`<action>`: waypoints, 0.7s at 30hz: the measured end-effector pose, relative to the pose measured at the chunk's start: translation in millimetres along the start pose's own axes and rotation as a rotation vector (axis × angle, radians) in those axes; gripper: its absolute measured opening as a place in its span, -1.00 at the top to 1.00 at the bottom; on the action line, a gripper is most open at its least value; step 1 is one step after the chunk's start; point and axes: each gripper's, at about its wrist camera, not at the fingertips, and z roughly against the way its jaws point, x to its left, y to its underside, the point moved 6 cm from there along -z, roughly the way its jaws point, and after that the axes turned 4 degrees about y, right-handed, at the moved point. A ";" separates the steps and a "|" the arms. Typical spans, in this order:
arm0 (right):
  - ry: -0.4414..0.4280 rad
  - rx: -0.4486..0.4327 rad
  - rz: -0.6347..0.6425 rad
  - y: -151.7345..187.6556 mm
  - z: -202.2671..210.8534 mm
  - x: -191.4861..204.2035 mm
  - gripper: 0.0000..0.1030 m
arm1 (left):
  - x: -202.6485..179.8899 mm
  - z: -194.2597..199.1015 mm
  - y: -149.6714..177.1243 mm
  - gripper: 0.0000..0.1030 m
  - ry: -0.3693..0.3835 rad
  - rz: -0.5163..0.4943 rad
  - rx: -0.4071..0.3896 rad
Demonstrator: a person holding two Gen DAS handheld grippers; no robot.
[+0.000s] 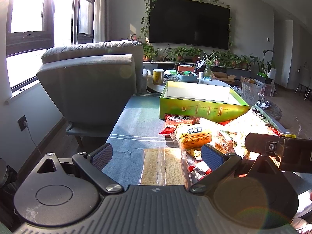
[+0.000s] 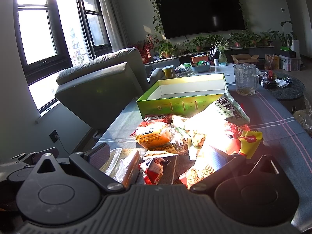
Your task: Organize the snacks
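The left gripper (image 1: 157, 154) is spread wide over a clear-wrapped cracker pack (image 1: 164, 166) on the surface (image 1: 136, 120), nearest of all. The right gripper (image 2: 161, 156) is spread too, low over the snack pile (image 2: 187, 134). Beyond the pile sits the open green box (image 2: 181, 105), touching its far snacks; a glass mug (image 2: 245, 80) stands beside the box.

Green box (image 2: 181, 105) w/ white inside, blue striped tablecloth (image 1: 136, 120), orange bread pack (image 1: 195, 137), grey armchair (image 1: 87, 85).
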 end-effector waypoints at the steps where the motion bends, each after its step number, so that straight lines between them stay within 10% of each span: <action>1: 0.000 0.000 0.000 0.0 0.0 -0.1 -0.53 | -0.1 -0.1 0.0 -0.89 0.000 0.000 0.000; 21: -0.004 0.014 -0.002 1.5 -2.7 2.0 -0.53 | 4.9 0.3 0.3 -0.89 0.000 0.010 0.011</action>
